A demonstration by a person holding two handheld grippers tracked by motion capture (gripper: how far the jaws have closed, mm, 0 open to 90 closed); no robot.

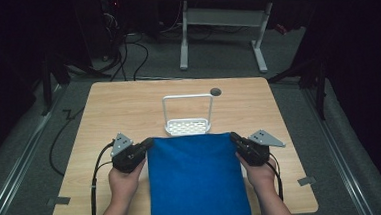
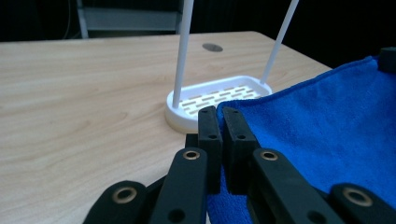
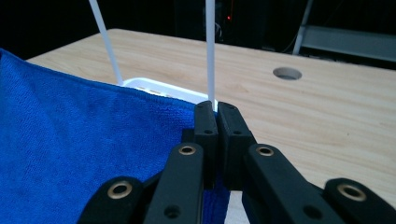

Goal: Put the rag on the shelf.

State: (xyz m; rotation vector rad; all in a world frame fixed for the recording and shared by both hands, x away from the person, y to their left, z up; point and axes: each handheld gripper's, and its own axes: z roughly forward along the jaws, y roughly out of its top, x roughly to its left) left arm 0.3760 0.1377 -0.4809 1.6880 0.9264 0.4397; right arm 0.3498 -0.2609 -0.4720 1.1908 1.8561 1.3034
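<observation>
Tabletop [image 1: 128,106]: cloth [image 1: 195,182] between claws (corners pinched)

Both forearms enter from the bottom edge of the high view, roughly parallel and well apart. The left hand [image 1: 124,180] grasps the black two-jaw left gripper [image 1: 148,142], which points forward and angles inward; its jaws are closed tight on the near-left corner of the blue terry cloth [image 1: 195,182]. The right hand [image 1: 261,175] grasps the black two-jaw right gripper [image 1: 234,137], mirrored, jaws likewise clamped on the cloth's opposite corner. Cables trail back along both wrists.
</observation>
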